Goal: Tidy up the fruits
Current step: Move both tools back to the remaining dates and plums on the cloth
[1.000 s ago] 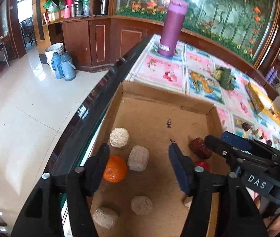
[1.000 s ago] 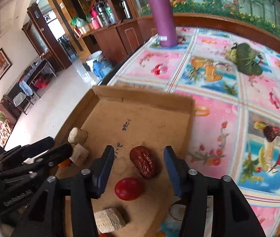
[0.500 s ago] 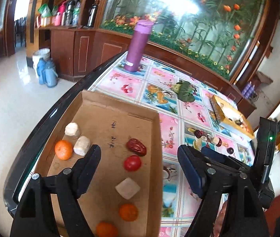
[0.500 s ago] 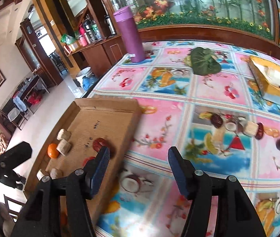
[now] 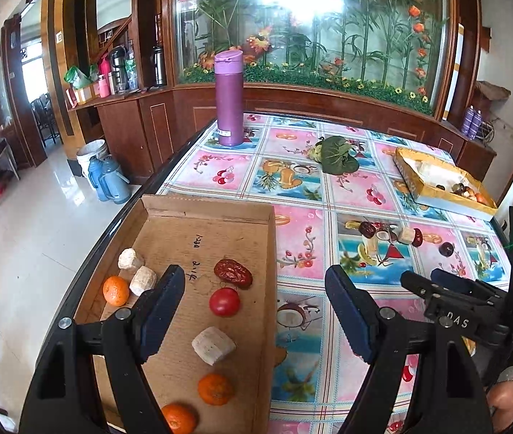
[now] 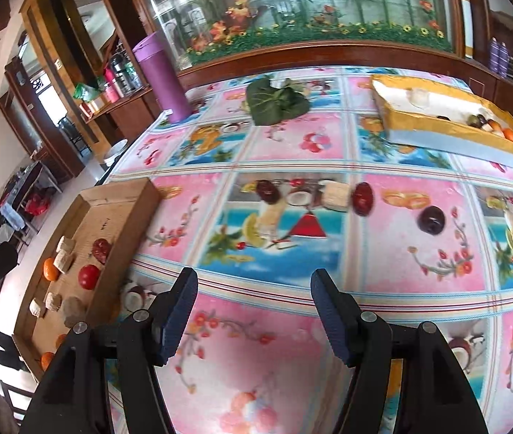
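Left wrist view: we pulled back from cardboard tray; left gripper wide, empty. Right gripper opening, empty, now right of tray. Loose fruits on counter right of tray — next pick.

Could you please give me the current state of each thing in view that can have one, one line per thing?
Left gripper: open, nothing between the fingers.
Right gripper: opening, nothing between the fingers.
Cardboard tray: open-topped, flat on the table, holding fruit and pale blocks.
Purple flask: upright, lid shut.
Yellow box: open-topped, a few small items at one end.
Dark round fruit: loose on the tablecloth, outside both containers.
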`<state>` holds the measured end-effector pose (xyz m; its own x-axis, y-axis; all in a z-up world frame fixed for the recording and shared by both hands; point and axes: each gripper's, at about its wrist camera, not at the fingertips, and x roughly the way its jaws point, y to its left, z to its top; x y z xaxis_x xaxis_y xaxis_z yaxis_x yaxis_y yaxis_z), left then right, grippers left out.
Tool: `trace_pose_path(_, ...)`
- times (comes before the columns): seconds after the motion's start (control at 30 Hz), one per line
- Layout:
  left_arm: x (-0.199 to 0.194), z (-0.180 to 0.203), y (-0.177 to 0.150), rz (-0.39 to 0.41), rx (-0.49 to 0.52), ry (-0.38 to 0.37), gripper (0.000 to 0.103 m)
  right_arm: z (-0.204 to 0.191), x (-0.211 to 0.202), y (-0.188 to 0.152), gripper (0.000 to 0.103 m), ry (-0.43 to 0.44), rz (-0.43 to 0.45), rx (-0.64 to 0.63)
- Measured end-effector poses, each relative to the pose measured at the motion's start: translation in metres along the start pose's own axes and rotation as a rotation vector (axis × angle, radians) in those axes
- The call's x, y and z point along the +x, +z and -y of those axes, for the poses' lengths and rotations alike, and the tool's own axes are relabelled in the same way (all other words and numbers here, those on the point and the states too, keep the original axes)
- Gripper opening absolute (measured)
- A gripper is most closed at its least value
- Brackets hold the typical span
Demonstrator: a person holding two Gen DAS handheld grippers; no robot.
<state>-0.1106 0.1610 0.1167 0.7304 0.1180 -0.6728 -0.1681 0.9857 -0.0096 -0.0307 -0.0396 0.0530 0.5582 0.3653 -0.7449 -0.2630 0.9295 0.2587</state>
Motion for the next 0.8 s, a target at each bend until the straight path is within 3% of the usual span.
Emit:
trace_pose_path(0.5, 0.012, 0.028, -0.005, -0.028, 0.055, -0.003, 0.079, 0.044, -0.010, 0.001, 0.072, -0.045, 0.018, 0.058)
trace_pose_path(0.8, 0.035, 0.023, -0.008, -0.093, 0.022, -0.058, 0.079, 0.079, -0.014, 0.022, 0.072, -0.103, 0.048, 0.112)
